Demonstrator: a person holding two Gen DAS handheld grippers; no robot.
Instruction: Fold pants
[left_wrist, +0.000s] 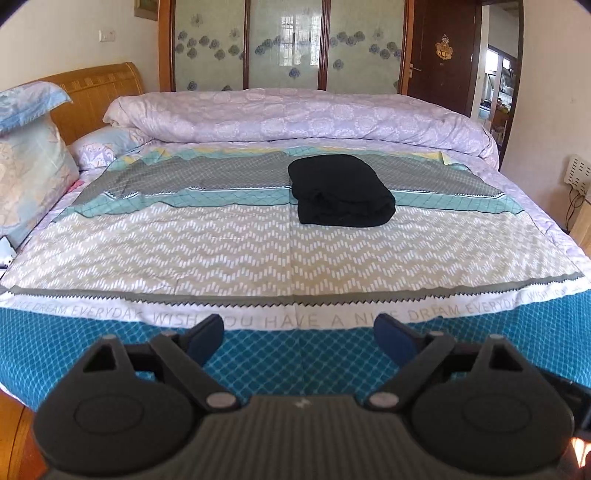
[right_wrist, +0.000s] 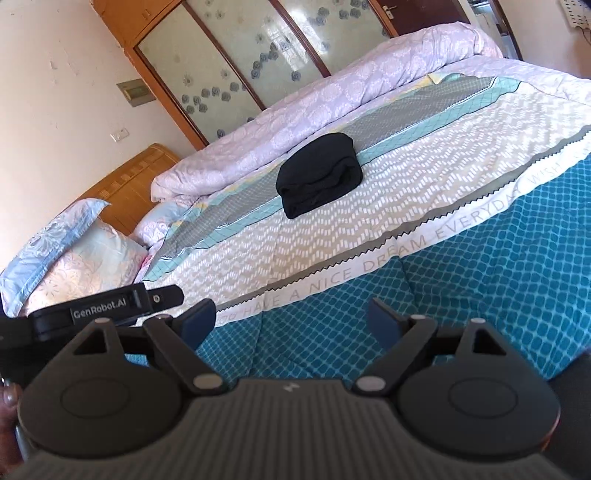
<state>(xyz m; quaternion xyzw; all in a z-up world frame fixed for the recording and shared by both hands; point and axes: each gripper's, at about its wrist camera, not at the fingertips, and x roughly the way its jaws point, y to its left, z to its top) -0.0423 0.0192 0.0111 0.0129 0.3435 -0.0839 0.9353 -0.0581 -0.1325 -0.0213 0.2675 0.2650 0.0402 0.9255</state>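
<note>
Black and folded into a compact, rounded bundle, the pants (left_wrist: 341, 190) lie on the patterned bedspread (left_wrist: 221, 251) of a bed, well ahead of both tools and touched by neither. The left tool (left_wrist: 299, 334) hangs over the near, teal edge of the bed with its jaws spread wide and nothing between them; the right tool (right_wrist: 291, 321), its view tilted, likewise stands wide apart and empty, the bundle far ahead of it and slightly to its left. Beyond the pants a rolled lilac quilt (left_wrist: 295, 118) runs across the bed, with pillows (left_wrist: 29, 158) off to the left tool's left. By the look of the stacked layers, the folding appears finished. The cloth looks soft, light and limp, likely to sag or unroll if lifted by one edge; a sound hold would probably be at the thick folded end nearest the tools, pinching all layers together, or one tool at each side.
</note>
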